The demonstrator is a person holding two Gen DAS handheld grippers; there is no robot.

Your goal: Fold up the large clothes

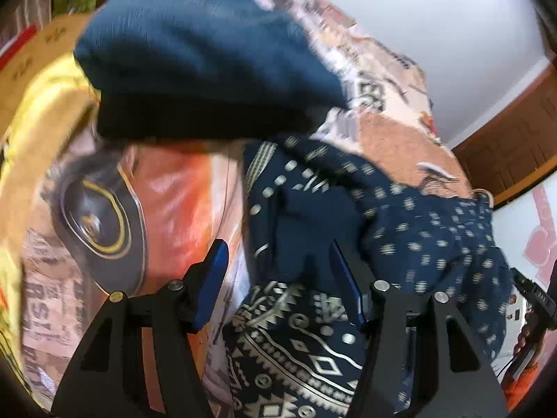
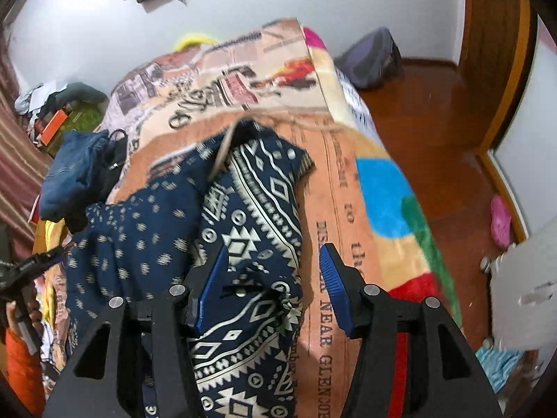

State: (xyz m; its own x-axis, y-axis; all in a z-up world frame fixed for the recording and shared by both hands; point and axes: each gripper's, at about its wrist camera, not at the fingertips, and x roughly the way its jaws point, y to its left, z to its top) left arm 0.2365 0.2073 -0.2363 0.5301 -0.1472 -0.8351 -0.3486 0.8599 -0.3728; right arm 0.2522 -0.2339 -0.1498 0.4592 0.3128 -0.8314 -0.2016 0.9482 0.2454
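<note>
A large navy garment with cream geometric and dotted print [image 2: 243,216] lies partly folded on a printed blanket [image 2: 334,160] covering the bed. It also shows in the left wrist view [image 1: 348,244]. My right gripper [image 2: 275,271] is open, just above the garment's near right edge, with cloth between its blue pads but not pinched. My left gripper [image 1: 278,268] is open over the garment's left part, its right finger [image 1: 348,285] against the cloth.
A folded blue garment [image 1: 195,48] sits on the bed beyond the left gripper; it also shows in the right wrist view [image 2: 73,174]. A yellow cloth [image 1: 41,111] lies at far left. Wooden floor [image 2: 435,132], a dark bag [image 2: 372,55] and a pink slipper [image 2: 501,223] lie right of the bed.
</note>
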